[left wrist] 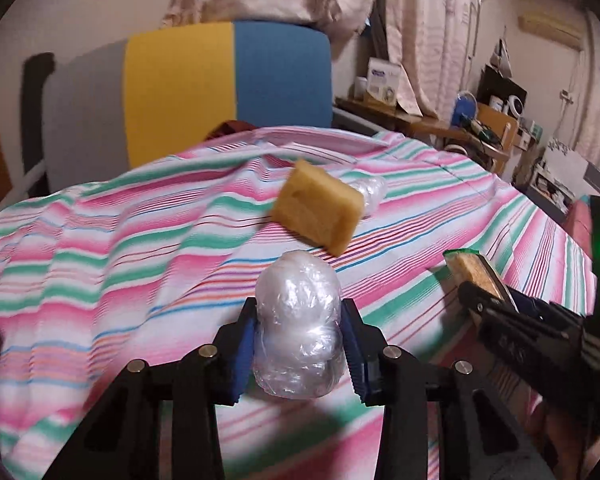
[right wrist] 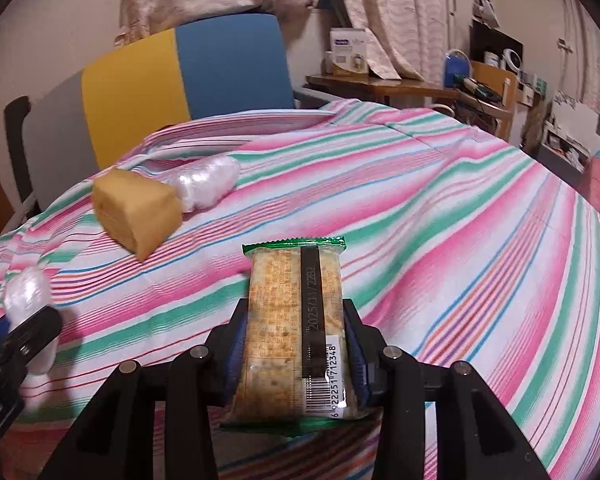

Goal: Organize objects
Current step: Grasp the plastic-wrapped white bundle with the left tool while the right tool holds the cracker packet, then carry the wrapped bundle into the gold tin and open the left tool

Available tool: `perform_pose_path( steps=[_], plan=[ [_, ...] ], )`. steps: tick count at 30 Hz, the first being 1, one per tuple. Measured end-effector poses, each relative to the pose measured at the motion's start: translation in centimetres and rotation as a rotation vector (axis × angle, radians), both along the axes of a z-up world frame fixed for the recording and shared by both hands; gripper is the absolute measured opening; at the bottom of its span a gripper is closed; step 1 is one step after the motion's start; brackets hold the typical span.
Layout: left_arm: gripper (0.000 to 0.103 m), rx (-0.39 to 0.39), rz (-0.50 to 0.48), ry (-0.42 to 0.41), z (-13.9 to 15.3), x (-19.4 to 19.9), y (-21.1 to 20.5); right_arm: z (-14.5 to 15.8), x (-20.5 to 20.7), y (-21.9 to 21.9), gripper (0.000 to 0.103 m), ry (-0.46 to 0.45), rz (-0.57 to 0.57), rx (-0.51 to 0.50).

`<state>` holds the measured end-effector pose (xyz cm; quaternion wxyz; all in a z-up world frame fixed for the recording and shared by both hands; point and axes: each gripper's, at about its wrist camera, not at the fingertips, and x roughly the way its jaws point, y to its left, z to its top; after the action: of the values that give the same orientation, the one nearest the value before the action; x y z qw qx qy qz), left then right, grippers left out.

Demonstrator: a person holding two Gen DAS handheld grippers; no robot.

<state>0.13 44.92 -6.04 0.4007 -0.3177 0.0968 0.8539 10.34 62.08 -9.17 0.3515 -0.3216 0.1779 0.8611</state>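
Between the blue pads of your left tool [left wrist: 300, 340] sits a ball of crumpled clear plastic wrap [left wrist: 298, 328], and the pads press into both its sides, so you have it clenched. Your right tool [right wrist: 296, 344] is clamped on a cracker packet [right wrist: 296, 332] in a green-edged wrapper, held lengthwise with the barcode facing up; gripped across its narrow width, it probably stays flat and steady for setting down. With both tools loaded, you appear to be mid-sort, carrying one item in each hand.

Further back on the striped cover [left wrist: 100, 240] a yellow sponge block [left wrist: 318, 208] lies tilted on one edge, and a second wad of plastic wrap [right wrist: 208, 182] lies just behind it, touching or nearly so. Those two look like the pieces yet to be gathered, or the spot where like items are grouped; you cannot tell which.

That cover, in pink, green and white stripes, is rumpled into soft folds, so things may tip when released. Behind it stands a chair [right wrist: 188, 68] with a yellow and blue back, with curtains and a cluttered wooden side desk [right wrist: 400, 88] beyond.
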Motion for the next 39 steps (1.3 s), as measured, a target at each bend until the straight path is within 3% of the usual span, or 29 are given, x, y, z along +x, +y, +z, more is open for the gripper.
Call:
perform_pose_path(
  steps=[8, 13, 20, 26, 30, 35, 39],
  plan=[
    [0.04, 0.084, 0.106, -0.001, 0.4, 1.8, -7.4, 1.0, -0.5, -1.8, 0.043, 0.015, 0.065, 0.083],
    [0.04, 0.085, 0.146, -0.013, -0.2, 2.4, -11.5, 1.3, -0.4, -2.1, 0.043, 0.044, 0.085, 0.094],
    [0.04, 0.104, 0.256, -0.121, -1.8, 1.5, -16.0, 2.3, -0.4, -3.3, 0.043, 0.054, 0.125, 0.123],
    [0.04, 0.1, 0.244, -0.175, -2.9, 1.6, -16.6, 2.9, 0.4, -6.2, 0.043, 0.135, 0.181, -0.004],
    [0.04, 0.085, 0.211, -0.146, -2.7, 2.5, -16.3, 2.8, 0.4, -9.2, 0.043, 0.184, 0.224, -0.07],
    [0.039, 0.082, 0.188, -0.097, -1.8, 3.6, -17.2, 2.5, -0.5, -12.6, 0.043, 0.184, 0.28, -0.066],
    [0.039, 0.129, 0.176, -0.121, -0.8, 4.6, -19.4, 2.8, -1.0, -14.5, 0.043, 0.185, 0.325, -0.065]
  ],
)
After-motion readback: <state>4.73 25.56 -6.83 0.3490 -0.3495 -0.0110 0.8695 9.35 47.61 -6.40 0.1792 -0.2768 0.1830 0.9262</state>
